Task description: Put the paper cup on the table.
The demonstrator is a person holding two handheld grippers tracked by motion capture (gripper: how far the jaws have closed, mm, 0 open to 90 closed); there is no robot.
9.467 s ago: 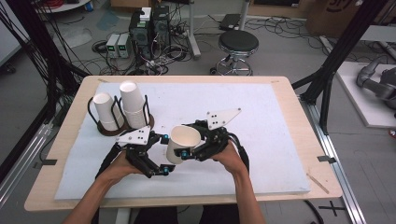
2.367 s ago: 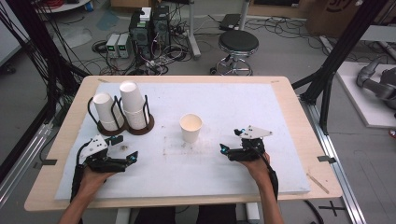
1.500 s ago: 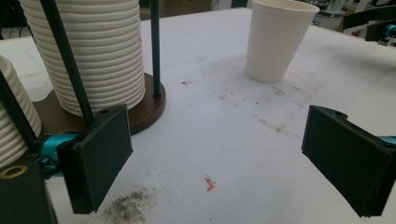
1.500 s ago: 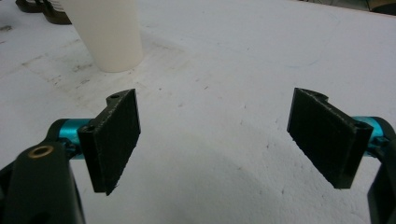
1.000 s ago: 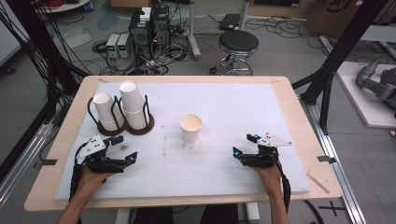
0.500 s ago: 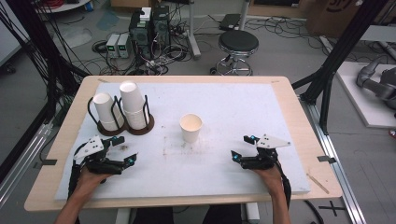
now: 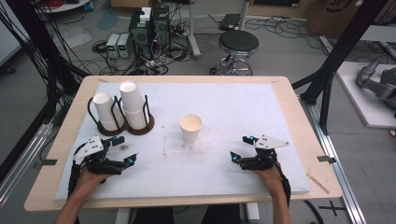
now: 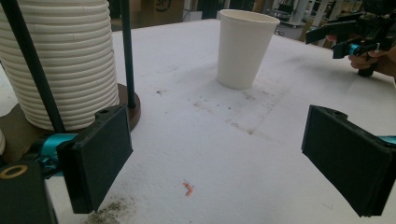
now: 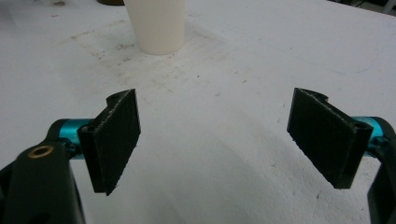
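1. One loose paper cup point(image 7: 191, 127) stands upright, mid-frame on the bench point(image 7: 289, 107).
2. Two cup stacks point(image 7: 131, 106) sit in a black holder point(image 7: 148, 120), upper left.
3. No legible writing.
4. Left claw point(image 7: 125, 150) lower left, right claw point(image 7: 239, 148) lower right: both wide, empty, low over the bench, aimed inward.

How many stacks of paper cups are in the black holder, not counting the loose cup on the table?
2. The shorter stack is in the holder's left ring; the taller stack is in its right ring. The number of cups nested in each cannot be read. The single cup stands apart at mid-table.
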